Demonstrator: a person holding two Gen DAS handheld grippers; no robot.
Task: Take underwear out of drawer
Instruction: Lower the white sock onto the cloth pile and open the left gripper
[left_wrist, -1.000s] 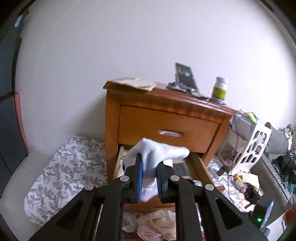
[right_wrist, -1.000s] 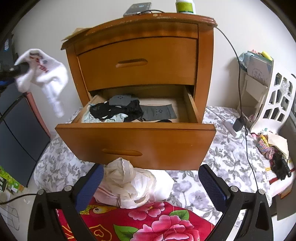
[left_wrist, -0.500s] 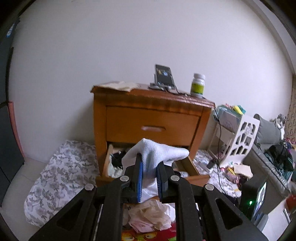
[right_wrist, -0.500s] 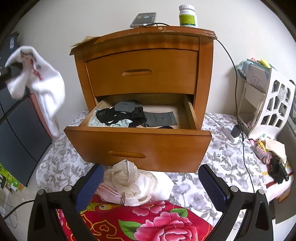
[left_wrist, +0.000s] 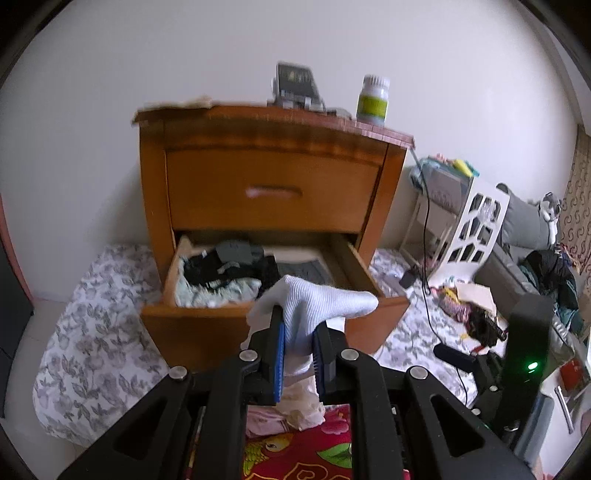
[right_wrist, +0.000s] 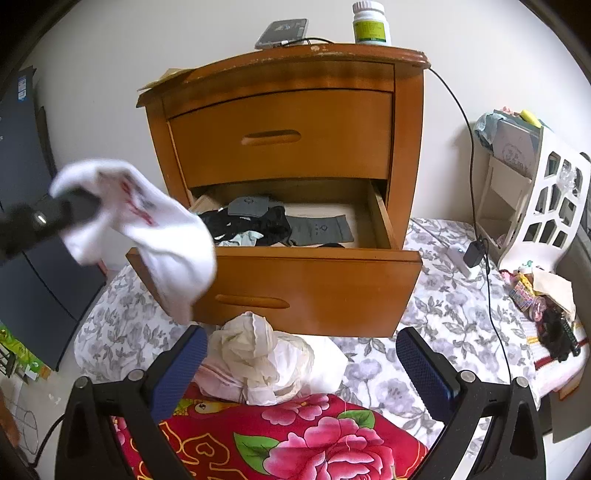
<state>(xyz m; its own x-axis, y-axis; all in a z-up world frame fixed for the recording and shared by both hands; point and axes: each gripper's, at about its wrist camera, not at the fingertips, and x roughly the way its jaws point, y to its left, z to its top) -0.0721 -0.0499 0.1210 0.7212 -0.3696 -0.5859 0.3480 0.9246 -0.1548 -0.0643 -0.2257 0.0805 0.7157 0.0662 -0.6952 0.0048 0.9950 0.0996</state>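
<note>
Since a second ago the left hand-held gripper (left_wrist: 297, 352) has swung the white ribbed knit garment with red print (right_wrist: 147, 225) down and away from the orange-brown wooden nightstand (right_wrist: 288, 110); it now hangs in front of the nightstand's open lower drawer (right_wrist: 310, 284), at its left corner, clear of the rim. Jaws narrow, clamped on the cloth mid-length, both ends dangling free.

Right hand-held gripper (right_wrist: 303, 369) is spread wide and empty, hovering in front of the nightstand over the crumpled cream-and-pink pile of clothes (right_wrist: 266, 362) on the red floral quilt (right_wrist: 295, 435).

Likely step: carry and drop onto that pile. To do it well:
- keep the clamp tight until the cloth is above the pile, not the grey-flowered bedsheet (right_wrist: 443, 321)
- lower first so the dangling tail lands, then open
- stay off the right gripper's fingers

Dark and grey items (right_wrist: 266, 221) remain in the drawer, so more picks probably follow.
</note>
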